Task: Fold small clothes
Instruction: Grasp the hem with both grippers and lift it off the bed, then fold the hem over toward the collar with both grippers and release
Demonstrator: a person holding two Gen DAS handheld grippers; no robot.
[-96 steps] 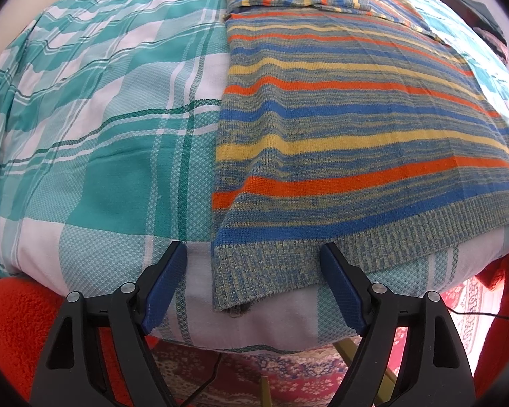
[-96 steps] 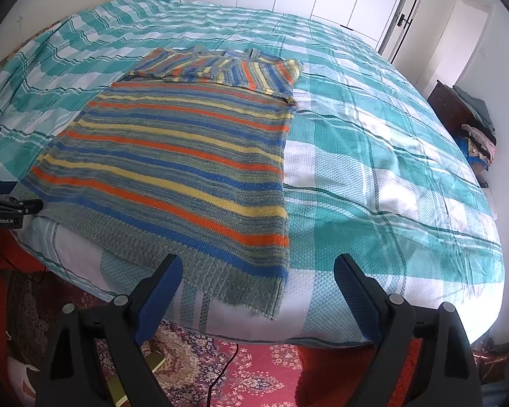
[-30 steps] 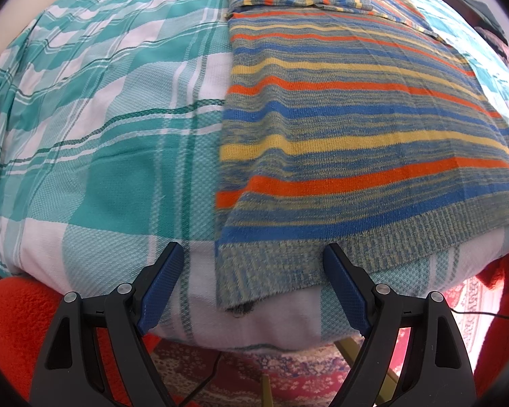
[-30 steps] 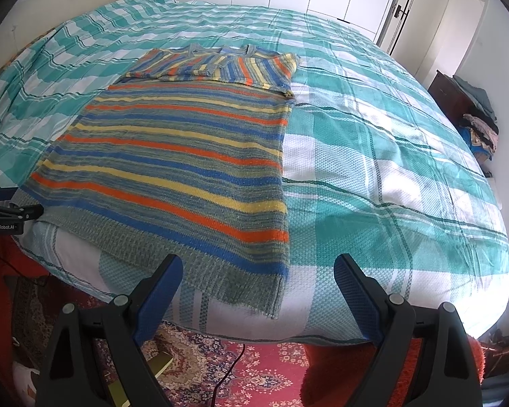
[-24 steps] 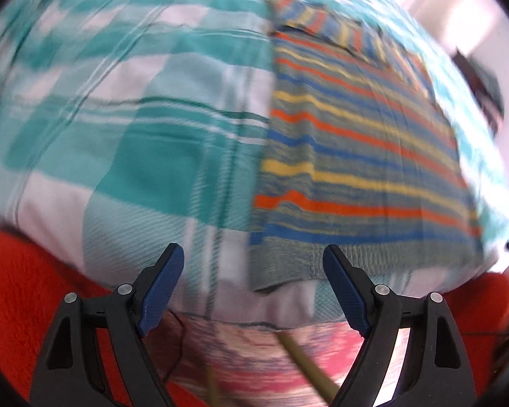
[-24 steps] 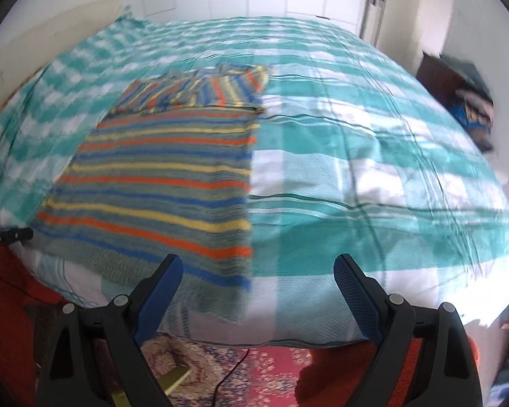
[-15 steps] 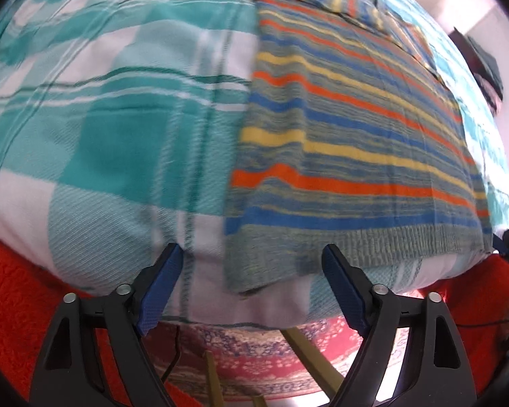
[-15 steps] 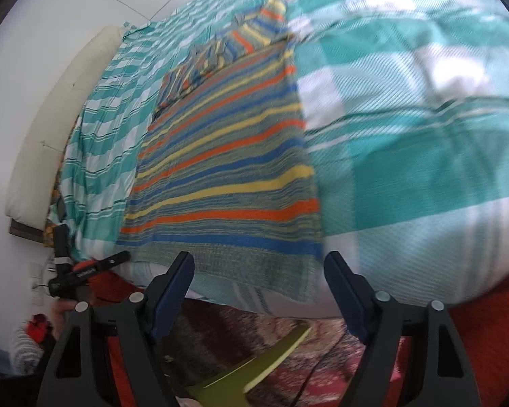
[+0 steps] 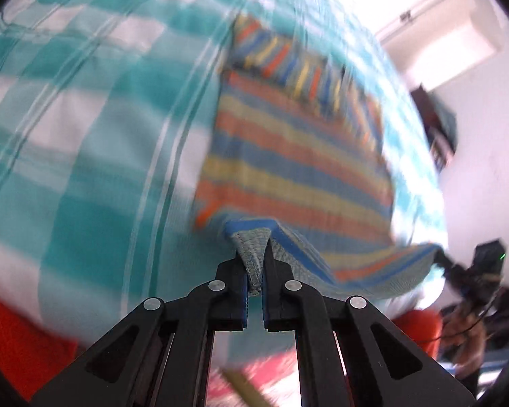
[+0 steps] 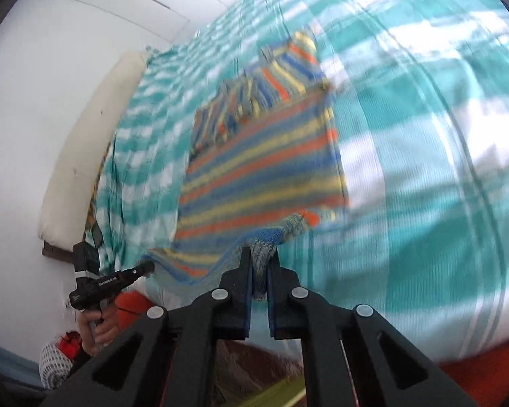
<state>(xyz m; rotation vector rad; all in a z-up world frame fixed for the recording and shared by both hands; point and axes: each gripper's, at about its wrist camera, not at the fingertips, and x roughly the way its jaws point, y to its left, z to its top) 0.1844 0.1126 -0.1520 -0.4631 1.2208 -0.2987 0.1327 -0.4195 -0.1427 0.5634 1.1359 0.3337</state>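
A striped knit sweater [image 9: 298, 156] in blue, orange, yellow and grey lies on a bed with a teal and white plaid cover [image 9: 85, 156]. My left gripper [image 9: 254, 271] is shut on the sweater's left hem corner and lifts it off the bed. My right gripper [image 10: 259, 273] is shut on the right hem corner of the same sweater [image 10: 261, 176]. The hem hangs in a sagging line between the two grippers. Each gripper shows in the other's view, the right one in the left wrist view [image 9: 471, 271] and the left one in the right wrist view [image 10: 112, 279]. Both views are motion-blurred.
The bed cover [image 10: 424, 169] spreads wide on both sides of the sweater. A cream headboard [image 10: 88, 149] and white wall stand at the bed's far end. Red fabric [image 9: 17, 335] and a patterned rug lie below the bed's near edge.
Both grippers were open near the hem. They have closed on the two hem corners and raised them, and the hem now hangs off the bed.
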